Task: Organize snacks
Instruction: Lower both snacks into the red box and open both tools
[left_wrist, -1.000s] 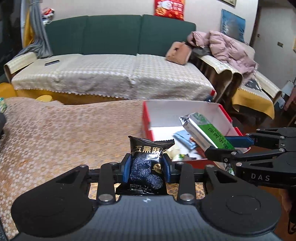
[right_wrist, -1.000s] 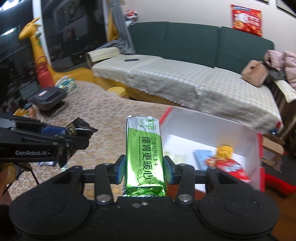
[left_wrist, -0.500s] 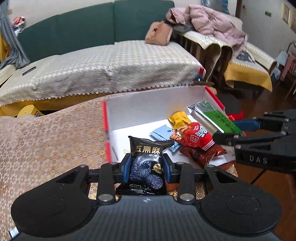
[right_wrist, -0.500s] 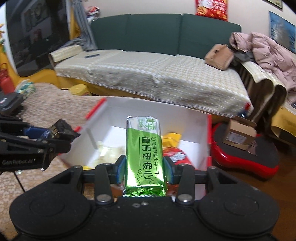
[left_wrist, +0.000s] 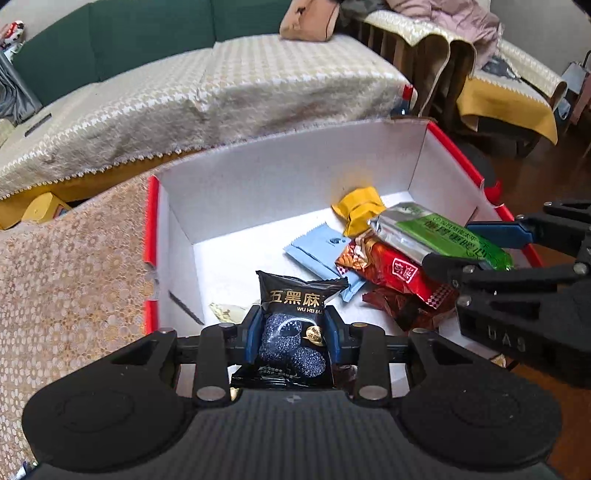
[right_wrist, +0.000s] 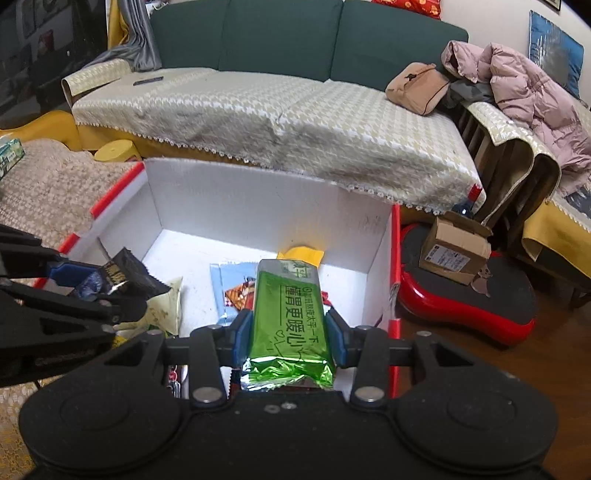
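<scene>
My left gripper (left_wrist: 291, 336) is shut on a black sesame snack packet (left_wrist: 295, 325) and holds it over the near edge of a white box with red rims (left_wrist: 258, 192). My right gripper (right_wrist: 288, 332) is shut on a green foil snack pack (right_wrist: 290, 314), held over the box's right side; it also shows in the left wrist view (left_wrist: 443, 236). Inside the box lie a red packet (left_wrist: 399, 273), a light blue packet (left_wrist: 317, 254), a yellow packet (left_wrist: 358, 210) and a pale packet (right_wrist: 166, 306).
The box sits on a table with a gold patterned cloth (left_wrist: 74, 277). A sofa with a beige cover (right_wrist: 277, 118) stands behind it. A red board with a cardboard parcel (right_wrist: 458, 251) lies on the floor to the right.
Both grippers have moved forward and down over the box with their packets still held. The box interior now fills both views.
</scene>
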